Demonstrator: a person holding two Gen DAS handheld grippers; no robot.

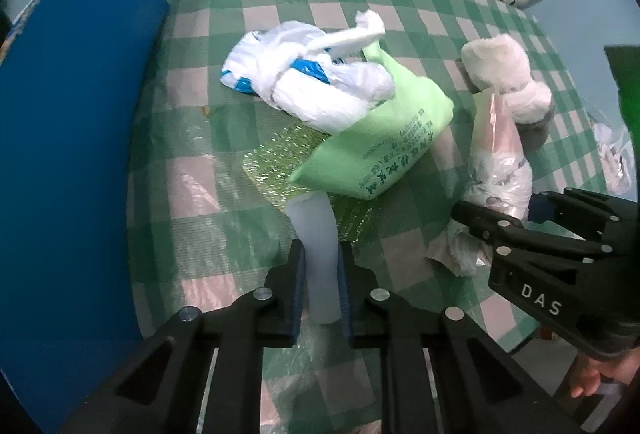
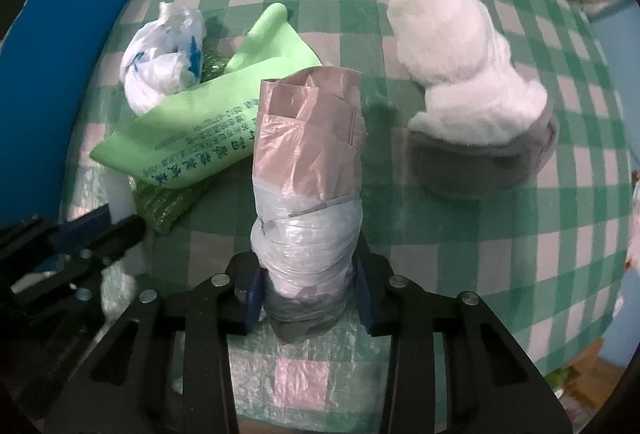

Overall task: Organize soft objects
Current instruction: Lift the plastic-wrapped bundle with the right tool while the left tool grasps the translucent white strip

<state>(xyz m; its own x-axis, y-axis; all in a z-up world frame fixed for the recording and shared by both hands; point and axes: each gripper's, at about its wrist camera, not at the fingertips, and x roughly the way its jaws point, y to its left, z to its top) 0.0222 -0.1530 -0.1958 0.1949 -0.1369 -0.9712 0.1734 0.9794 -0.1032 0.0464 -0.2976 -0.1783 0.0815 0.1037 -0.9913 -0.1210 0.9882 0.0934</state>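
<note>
On a green-checked tablecloth (image 1: pixel 224 13) beside a blue panel (image 1: pixel 76 105), the left gripper (image 1: pixel 320 270) clasps a translucent tube (image 1: pixel 316 254); the right gripper (image 2: pixel 306 294) clasps a bundled plastic bag (image 2: pixel 308 169).

My left gripper (image 1: pixel 322 276) was matte black plastic, with two flat fingers lined in dark blue ribbed pads (image 1: pixel 298 294). Round silver screw heads sat at each linkage joint, and triangular cut-outs ran through the arms. My right gripper (image 2: pixel 307 292) was built the same, and its side carried the white letters DAS (image 1: pixel 541 300).
</note>
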